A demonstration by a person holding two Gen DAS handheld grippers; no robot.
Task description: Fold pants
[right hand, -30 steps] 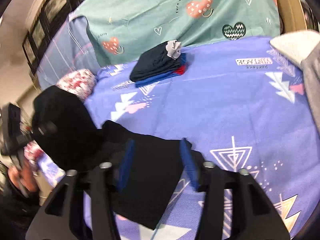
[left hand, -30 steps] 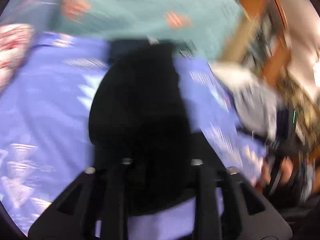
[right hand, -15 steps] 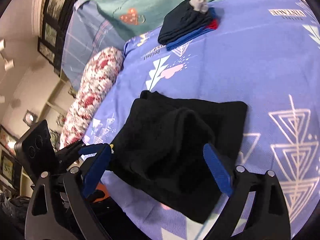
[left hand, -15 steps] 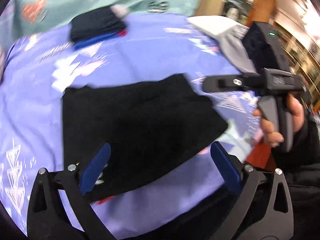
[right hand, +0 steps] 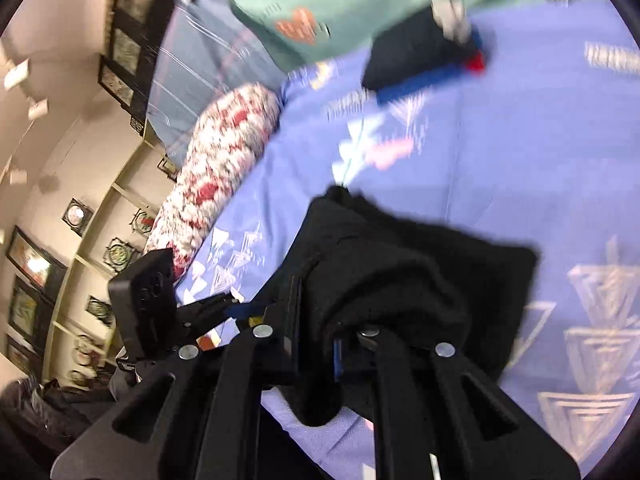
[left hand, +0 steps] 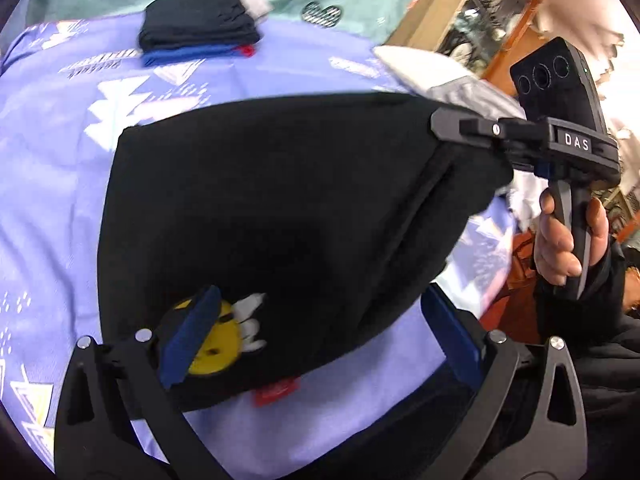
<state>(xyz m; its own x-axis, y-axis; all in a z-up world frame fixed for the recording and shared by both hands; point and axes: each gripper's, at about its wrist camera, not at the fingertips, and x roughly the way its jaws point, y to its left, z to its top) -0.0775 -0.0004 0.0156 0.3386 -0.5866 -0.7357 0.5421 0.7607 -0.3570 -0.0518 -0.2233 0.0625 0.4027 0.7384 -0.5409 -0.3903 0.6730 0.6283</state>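
Observation:
Folded black pants [left hand: 280, 208] with a yellow cartoon patch [left hand: 216, 344] and a red tag lie on the purple patterned bedsheet [left hand: 48, 184]. My left gripper [left hand: 320, 340] is open, its blue pads straddling the pants' near edge. My right gripper [right hand: 320, 344] is shut on the pants' right edge [right hand: 400, 280] and lifts it; it also shows in the left wrist view [left hand: 472, 136]. The left gripper shows in the right wrist view [right hand: 224, 308].
A stack of folded dark, blue and red clothes [left hand: 200, 36] sits at the back of the bed. A floral bolster [right hand: 224, 160] lies at the left. A white and grey garment [left hand: 440, 80] lies at the right. A teal sheet [right hand: 320, 0] hangs behind.
My right gripper went from open to shut on the pants' right edge and raised it. My left gripper stays open and has come closer to the pants' near edge.

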